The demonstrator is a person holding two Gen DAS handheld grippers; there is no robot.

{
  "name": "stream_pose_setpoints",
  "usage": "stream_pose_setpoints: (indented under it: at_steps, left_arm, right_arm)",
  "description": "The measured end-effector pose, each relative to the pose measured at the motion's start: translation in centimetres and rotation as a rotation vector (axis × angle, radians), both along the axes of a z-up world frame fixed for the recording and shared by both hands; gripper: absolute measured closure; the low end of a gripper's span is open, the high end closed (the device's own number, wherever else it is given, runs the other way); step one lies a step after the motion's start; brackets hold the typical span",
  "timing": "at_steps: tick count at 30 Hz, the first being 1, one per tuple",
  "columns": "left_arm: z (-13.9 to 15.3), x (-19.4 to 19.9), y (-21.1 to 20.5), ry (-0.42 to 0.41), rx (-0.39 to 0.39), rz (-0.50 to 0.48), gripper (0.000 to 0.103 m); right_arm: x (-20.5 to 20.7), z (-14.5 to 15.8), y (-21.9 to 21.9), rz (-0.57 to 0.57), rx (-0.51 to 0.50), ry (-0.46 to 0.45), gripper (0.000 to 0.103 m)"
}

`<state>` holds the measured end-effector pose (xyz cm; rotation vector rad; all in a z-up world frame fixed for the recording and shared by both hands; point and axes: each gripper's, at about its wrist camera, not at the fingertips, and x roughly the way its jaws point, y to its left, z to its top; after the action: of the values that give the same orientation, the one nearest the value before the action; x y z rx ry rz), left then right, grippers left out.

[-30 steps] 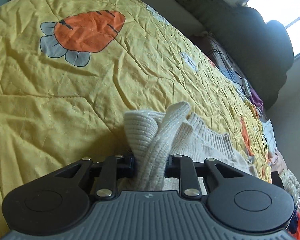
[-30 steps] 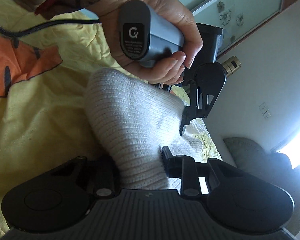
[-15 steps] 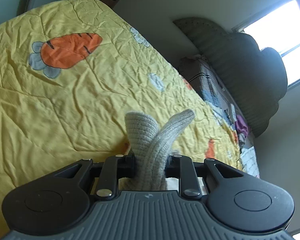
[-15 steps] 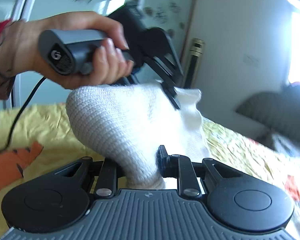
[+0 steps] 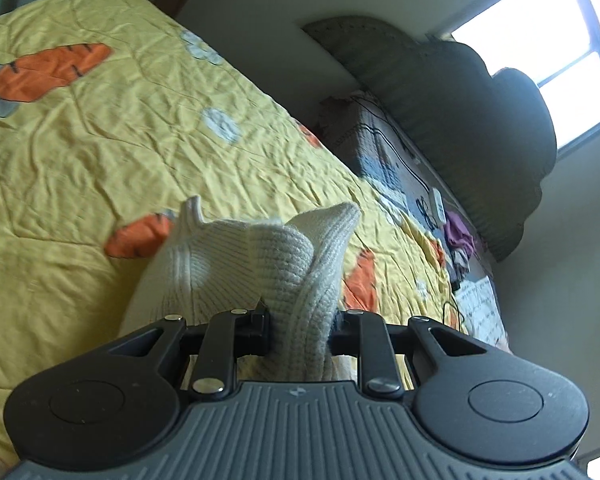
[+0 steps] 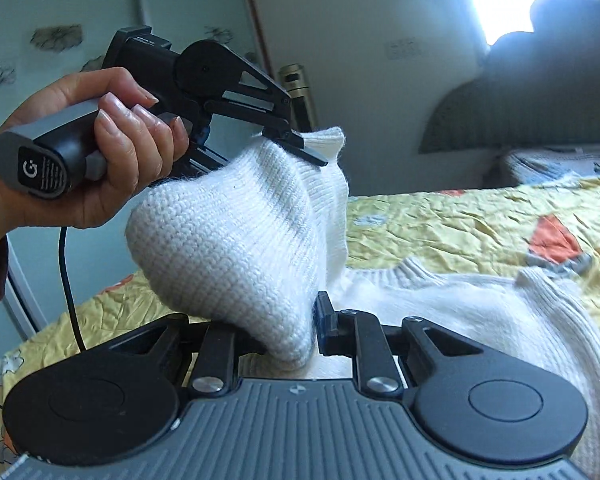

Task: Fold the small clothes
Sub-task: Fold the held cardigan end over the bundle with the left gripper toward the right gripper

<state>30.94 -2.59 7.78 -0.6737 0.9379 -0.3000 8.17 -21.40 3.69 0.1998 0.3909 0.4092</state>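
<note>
- Two hand-held grippers pinch one cream knit sweater [image 6: 236,240] above a bed: the left hand-held gripper [image 5: 300,322] is pressed onto a bunched fold of knit, and the right hand-held gripper [image 6: 288,328] onto another thick fold.
- In the right wrist view, the person's left hand [image 6: 100,152] grips the grey handle, and that tool's black fingers [image 6: 296,144] bite the sweater's ribbed edge; a black cable [image 6: 66,280] hangs from the handle.
- The rest of the sweater lies spread on the yellow quilt [image 5: 100,152], which is printed with orange carrots [image 5: 48,70].
- Near the bed's head sit a dark padded headboard [image 5: 480,112], a patterned pillow [image 5: 380,152] and a small heap of clothes [image 5: 458,236]; a bright window [image 5: 540,52] is above them.
- The lifted knit blocks most of the middle of both views, hiding the quilt beyond it.
- Against one second ago, the right jaws have just been closing, with the knit between them throughout.
- The right view has rolled: earlier the quilt stood steeply tilted, and now the bed lies level.
- The left view now looks further along the bed, with more headboard and window in sight, and the large carrot has slid toward the left edge.
</note>
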Motion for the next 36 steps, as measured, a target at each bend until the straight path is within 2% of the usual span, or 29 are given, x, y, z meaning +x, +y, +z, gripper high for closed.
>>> stream_pose_setpoints:
  at_steps: [6, 12, 22, 24, 26, 27, 28, 30, 33, 35, 36]
  left_arm:
    - [-1.4, 0.1, -6.6, 0.007, 0.024, -0.075, 0.080]
    - [-3.6, -0.3, -12.1, 0.007, 0.081, -0.136, 0.081]
    - [-6.9, -0.5, -16.9, 0.005, 0.175, -0.216, 0.079]
    - [-7.4, -0.6, -17.3, -0.011, 0.186, -0.235, 0.074]
    - [-7.3, -0.5, -17.4, -0.031, 0.165, -0.266, 0.057]
    - [-7.2, -0.5, -17.5, -0.048, 0.147, -0.284, 0.042]
    - [-6.8, -0.6, -17.5, -0.065, 0.135, -0.292, 0.033]
    - [-5.9, -1.0, -17.4, -0.113, 0.144, -0.299, 0.029]
    - [-4.2, -2.0, -16.6, -0.201, 0.209, -0.298, 0.028]
    - [-3.7, -3.0, -15.4, -0.242, 0.265, -0.289, 0.022]
    - [-3.6, -3.6, -14.7, -0.258, 0.294, -0.290, 0.022]
  right_arm:
    - [-1.1, -1.0, -4.1, -0.071, 0.046, 0.027, 0.082]
    - [-1.3, -2.6, -8.2, -0.130, 0.129, 0.084, 0.082]
    - [-2.1, -5.0, -10.5, -0.167, 0.220, 0.158, 0.082]
    - [-2.0, -5.5, -10.7, -0.166, 0.245, 0.181, 0.080]
    - [-1.5, -6.2, -11.4, -0.171, 0.284, 0.205, 0.079]
    - [-1.6, -6.3, -11.7, -0.176, 0.297, 0.216, 0.071]
    - [-1.5, -6.4, -11.9, -0.176, 0.308, 0.223, 0.067]
    - [-1.7, -6.5, -12.2, -0.190, 0.319, 0.234, 0.061]
    - [-1.7, -6.7, -12.7, -0.196, 0.341, 0.259, 0.054]
    - [-1.8, -6.5, -13.3, -0.180, 0.381, 0.267, 0.042]
    - [-1.8, -6.4, -13.7, -0.167, 0.403, 0.269, 0.030]
